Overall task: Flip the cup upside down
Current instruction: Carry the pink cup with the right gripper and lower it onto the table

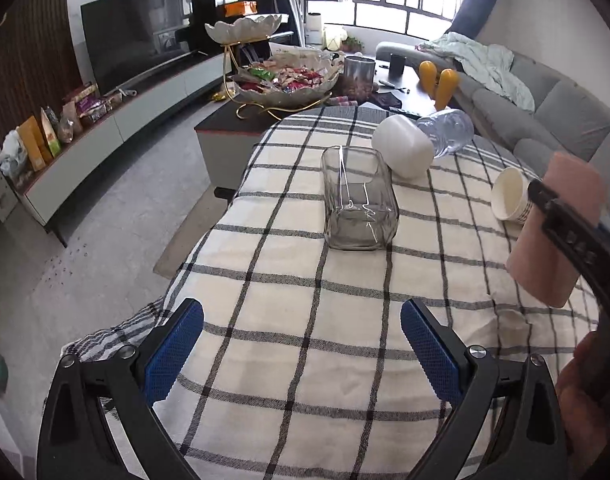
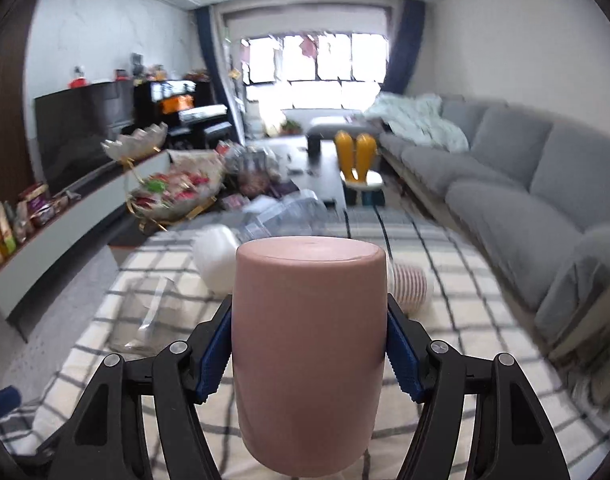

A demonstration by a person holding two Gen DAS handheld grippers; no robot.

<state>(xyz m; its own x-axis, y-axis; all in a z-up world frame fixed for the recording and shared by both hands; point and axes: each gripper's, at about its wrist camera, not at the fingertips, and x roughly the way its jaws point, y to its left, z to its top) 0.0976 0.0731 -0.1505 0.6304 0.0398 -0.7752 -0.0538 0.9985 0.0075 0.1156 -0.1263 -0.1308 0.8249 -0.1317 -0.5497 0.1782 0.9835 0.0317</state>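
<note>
Pink cup [image 2: 309, 344], base up, pinched by the right gripper [image 2: 309, 348] above the checked tabletop [image 1: 305, 340], could slip from smooth walls or topple onto the paper cup [image 1: 509, 196] just beyond it; left gripper [image 1: 301, 356] fingers [image 1: 173, 352] spread empty.
</note>
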